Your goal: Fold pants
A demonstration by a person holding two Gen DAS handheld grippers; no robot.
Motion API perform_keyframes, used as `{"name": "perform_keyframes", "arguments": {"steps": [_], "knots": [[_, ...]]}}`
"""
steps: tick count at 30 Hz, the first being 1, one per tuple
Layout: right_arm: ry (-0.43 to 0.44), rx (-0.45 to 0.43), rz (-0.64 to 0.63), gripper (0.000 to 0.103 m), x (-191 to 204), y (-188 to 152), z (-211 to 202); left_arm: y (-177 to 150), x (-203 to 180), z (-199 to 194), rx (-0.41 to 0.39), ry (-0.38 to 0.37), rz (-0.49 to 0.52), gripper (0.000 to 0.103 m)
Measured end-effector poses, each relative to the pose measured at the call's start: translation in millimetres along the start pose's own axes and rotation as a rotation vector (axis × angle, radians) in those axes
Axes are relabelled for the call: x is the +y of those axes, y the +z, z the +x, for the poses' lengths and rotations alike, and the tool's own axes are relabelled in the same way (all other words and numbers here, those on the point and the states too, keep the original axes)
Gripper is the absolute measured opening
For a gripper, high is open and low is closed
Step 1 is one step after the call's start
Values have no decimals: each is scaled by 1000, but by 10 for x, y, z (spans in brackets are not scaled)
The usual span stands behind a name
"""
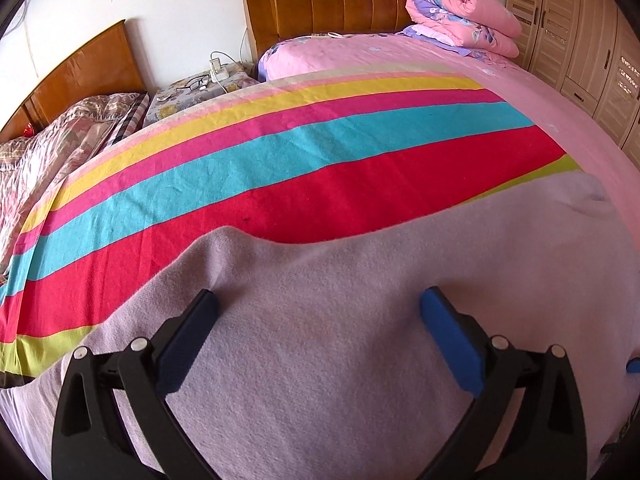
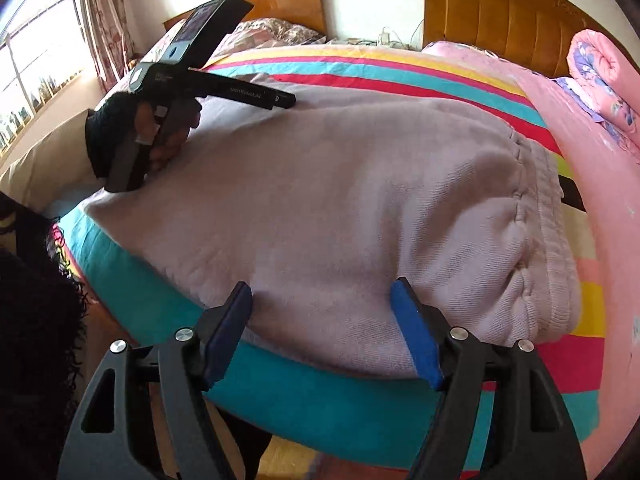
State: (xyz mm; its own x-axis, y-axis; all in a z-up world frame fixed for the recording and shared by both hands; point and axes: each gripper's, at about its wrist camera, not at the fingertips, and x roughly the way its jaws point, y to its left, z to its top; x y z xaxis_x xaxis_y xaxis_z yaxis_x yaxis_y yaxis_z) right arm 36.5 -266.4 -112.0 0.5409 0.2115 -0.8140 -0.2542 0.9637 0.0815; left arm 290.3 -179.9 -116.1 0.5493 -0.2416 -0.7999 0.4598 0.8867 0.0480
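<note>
The pale lilac pants [image 2: 340,184] lie flat on the striped blanket [image 1: 280,160]. My left gripper [image 1: 320,300] stands wide apart over the pants, pinching nothing. My right gripper [image 2: 322,292] is also spread, at the pants' near edge, beside the waistband [image 2: 536,216], gripping nothing.

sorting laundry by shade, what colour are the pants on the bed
Pale lilac pants, plain with no pattern; the right wrist view shows them best.

Pants [image 1: 340,320] run off the left wrist view's bottom edge.
</note>
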Motion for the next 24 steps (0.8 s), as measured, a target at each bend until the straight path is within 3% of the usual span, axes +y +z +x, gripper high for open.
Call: {"name": "perform_keyframes", "arguments": {"steps": [2, 6, 11, 14, 17, 24], "knots": [[-24, 9, -24, 69, 15, 128, -65, -1, 3, -1, 0, -1, -1, 102], [-22, -144, 1, 69, -44, 555, -160, -2, 6, -1, 0, -1, -1, 102], [-128, -97, 24, 71, -144, 964, 324, -4, 8, -9, 0, -2, -2, 102], [-160, -13, 42, 72, -271, 933, 611, -8, 17, -14, 0, -7, -5, 102], [-94, -36, 102, 72, -388, 832, 579, -10, 22, -9, 1, -11, -9, 102], [-107, -41, 111, 73, -369, 671, 505, -7, 33, -2, 2, -17, -14, 102]]}}
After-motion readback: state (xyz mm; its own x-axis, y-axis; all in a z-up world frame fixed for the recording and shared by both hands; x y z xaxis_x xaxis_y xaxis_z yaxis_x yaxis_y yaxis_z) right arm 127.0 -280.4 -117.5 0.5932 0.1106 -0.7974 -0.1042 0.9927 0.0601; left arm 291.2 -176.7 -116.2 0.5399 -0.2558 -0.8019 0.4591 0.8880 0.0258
